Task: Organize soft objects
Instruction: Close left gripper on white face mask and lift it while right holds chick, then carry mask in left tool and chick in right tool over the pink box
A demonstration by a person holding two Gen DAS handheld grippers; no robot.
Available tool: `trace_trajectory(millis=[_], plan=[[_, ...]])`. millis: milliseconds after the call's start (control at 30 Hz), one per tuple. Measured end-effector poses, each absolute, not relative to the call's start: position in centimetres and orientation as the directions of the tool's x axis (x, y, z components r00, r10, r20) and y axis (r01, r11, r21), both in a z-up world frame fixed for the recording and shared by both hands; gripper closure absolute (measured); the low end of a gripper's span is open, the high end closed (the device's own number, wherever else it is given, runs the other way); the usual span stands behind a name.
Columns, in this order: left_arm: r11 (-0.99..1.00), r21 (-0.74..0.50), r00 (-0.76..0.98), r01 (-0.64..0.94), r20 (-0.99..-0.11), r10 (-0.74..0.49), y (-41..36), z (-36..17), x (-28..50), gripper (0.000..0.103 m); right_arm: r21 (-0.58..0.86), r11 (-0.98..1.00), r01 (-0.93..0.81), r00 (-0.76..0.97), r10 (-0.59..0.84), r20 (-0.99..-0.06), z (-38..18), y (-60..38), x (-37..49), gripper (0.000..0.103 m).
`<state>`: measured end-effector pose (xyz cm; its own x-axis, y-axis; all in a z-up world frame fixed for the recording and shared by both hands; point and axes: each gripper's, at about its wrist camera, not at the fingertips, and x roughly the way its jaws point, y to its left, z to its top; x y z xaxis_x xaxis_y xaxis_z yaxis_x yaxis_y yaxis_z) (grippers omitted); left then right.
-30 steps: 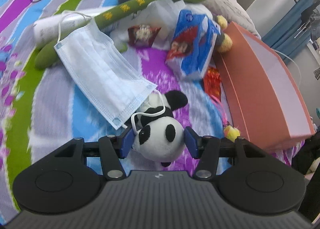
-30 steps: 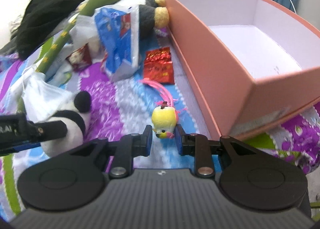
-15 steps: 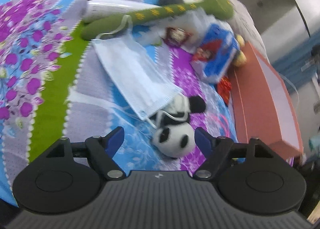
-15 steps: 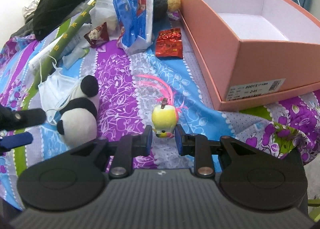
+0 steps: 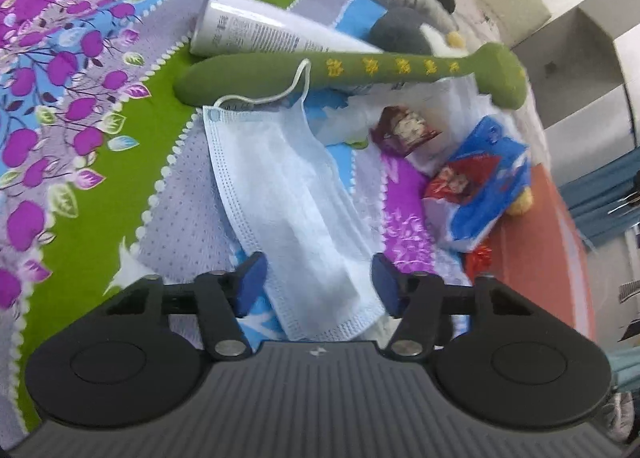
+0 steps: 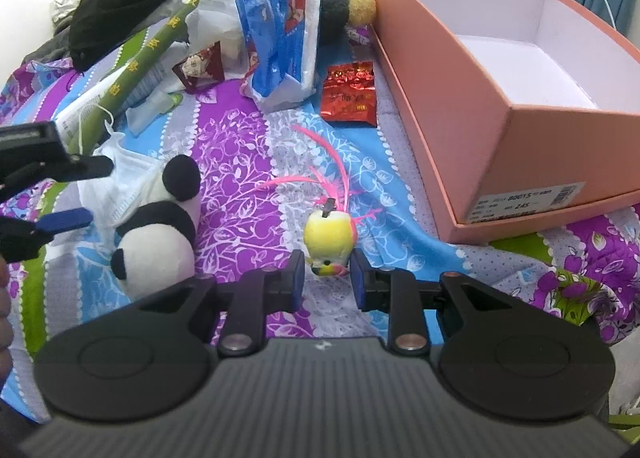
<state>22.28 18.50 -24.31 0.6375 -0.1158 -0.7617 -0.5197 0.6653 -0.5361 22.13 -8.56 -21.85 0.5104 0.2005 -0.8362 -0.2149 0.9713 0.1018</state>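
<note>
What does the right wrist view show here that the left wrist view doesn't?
Right wrist only: the panda plush, the yellow bird toy between the right gripper pads, and the box's open interior. Left wrist only: the white tube's full length. Both: face mask, green plush stick, blue packet.

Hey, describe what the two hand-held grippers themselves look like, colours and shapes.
The left hand-held gripper and the right hand-held gripper look alike: a dark grey ribbed body with a small white logo, two black round discs at the sides, black linkage arms with silver pivot screws, and flat blue pads on the fingers. No cables or sleeves show.
</note>
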Motion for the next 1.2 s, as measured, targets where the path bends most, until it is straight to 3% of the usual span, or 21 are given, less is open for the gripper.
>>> trace_trajectory(millis=[233, 300, 767, 1200], plan=[[0.666, -0.515, 0.615, -0.54, -0.781, -0.105, 18.5, -25.4, 22.7, 0.086, 0.12, 0.969, -0.217, 0.495, 0.215, -0.842, -22.1, -8.6, 22.6, 0.076], [0.67, -0.509, 0.615, -0.541, -0.783, -0.098, 18.4, -25.1, 22.5, 0.093, 0.125, 0.967, -0.221, 0.499, 0.223, -0.837, -21.9, -8.6, 22.6, 0.076], [0.78, -0.462, 0.689, -0.422, -0.722, -0.055, 16.2, -16.9, 18.1, 0.095, 0.154, 0.951, -0.267, 0.582, 0.287, -0.761, -17.2, -9.6, 19.5, 0.076], [0.883, -0.396, 0.722, -0.253, -0.684, -0.1, 9.9, -10.9, 11.8, 0.095, 0.22, 0.928, -0.3, 0.657, 0.368, -0.658, -11.0, -12.6, 14.2, 0.076]])
